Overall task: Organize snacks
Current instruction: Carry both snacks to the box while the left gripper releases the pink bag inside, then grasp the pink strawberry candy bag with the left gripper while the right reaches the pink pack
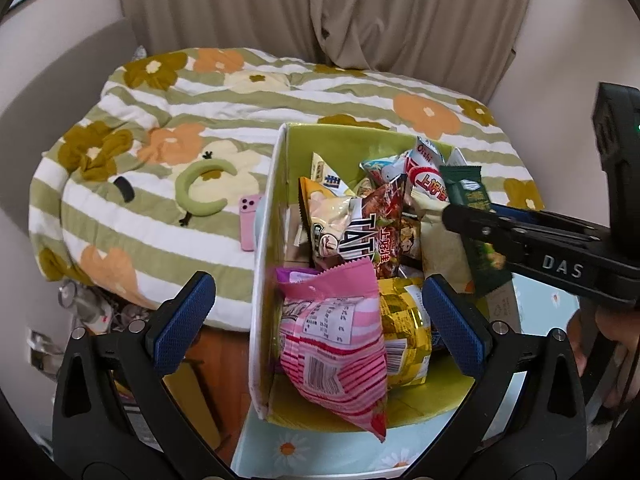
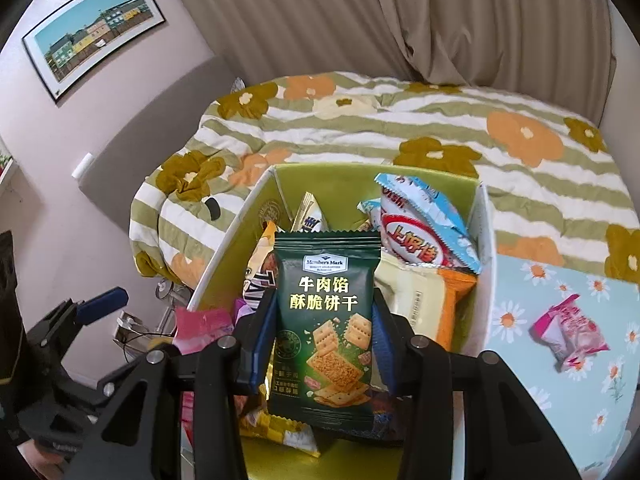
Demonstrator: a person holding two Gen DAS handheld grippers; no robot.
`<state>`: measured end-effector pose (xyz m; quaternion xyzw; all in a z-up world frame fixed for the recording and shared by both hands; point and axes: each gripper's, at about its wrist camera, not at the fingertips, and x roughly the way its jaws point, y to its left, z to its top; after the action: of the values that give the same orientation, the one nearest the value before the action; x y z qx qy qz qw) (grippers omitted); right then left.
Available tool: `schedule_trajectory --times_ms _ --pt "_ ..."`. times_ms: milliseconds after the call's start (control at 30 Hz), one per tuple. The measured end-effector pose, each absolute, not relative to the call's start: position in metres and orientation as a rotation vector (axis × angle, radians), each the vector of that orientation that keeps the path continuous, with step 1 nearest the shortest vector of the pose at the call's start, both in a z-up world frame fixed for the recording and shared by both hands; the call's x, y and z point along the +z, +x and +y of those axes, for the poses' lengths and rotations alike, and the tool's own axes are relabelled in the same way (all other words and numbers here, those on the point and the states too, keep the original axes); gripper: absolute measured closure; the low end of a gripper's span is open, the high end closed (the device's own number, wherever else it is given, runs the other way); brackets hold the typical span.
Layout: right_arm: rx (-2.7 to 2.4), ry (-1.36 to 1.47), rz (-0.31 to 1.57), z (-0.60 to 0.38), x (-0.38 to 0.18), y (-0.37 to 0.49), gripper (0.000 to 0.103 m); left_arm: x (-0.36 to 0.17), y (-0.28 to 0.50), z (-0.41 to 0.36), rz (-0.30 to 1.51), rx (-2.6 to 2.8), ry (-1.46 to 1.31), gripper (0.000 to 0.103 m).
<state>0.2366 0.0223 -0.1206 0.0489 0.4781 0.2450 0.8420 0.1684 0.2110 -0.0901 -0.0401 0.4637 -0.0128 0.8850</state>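
My right gripper is clamped on a dark green Member's Mark cracker packet, its blue pads pressing the packet's two side edges, and I hold it upright above the open box with the green lining. From the left wrist view the same packet hangs over the right side of the box, pinched in the black fingers that come in from the right.

My left gripper has its fingers spread wide apart with nothing pressed between them; they straddle the near left wall of the box, and a pink striped snack bag lies below in the gap, next to a yellow bag.

The box holds a heap of snacks: a TATO bag in the middle, a red-and-white Oishi packet at the far right, and a cream and orange packet under it. Further packets lie beneath, though I cannot make out their labels.

The box stands on a pale blue daisy-print cloth, where one small pink packet lies alone, to the right of the box. Beyond is a floral striped quilt, with a pink phone just left of the box.
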Motion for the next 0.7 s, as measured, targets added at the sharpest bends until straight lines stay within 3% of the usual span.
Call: schedule_trajectory --times_ms 33,67,100,167,700 --pt "0.514 0.111 1.023 0.025 -0.123 0.239 0.058 -0.092 0.170 0.211 0.969 -0.031 -0.079 0.001" --pt "0.507 0.120 1.023 0.025 -0.125 0.240 0.044 -0.093 0.172 0.212 0.974 -0.039 -0.072 0.001" --pt "0.501 0.127 1.018 0.026 -0.125 0.240 0.022 -0.094 0.173 0.213 0.977 -0.042 -0.066 0.001" --pt "0.493 0.162 0.994 0.022 -0.125 0.238 0.007 -0.096 0.176 0.212 0.986 -0.057 -0.055 0.001" --pt "0.402 0.151 0.875 -0.026 -0.088 0.195 0.007 -0.061 0.158 0.172 0.921 -0.118 -0.024 0.001"
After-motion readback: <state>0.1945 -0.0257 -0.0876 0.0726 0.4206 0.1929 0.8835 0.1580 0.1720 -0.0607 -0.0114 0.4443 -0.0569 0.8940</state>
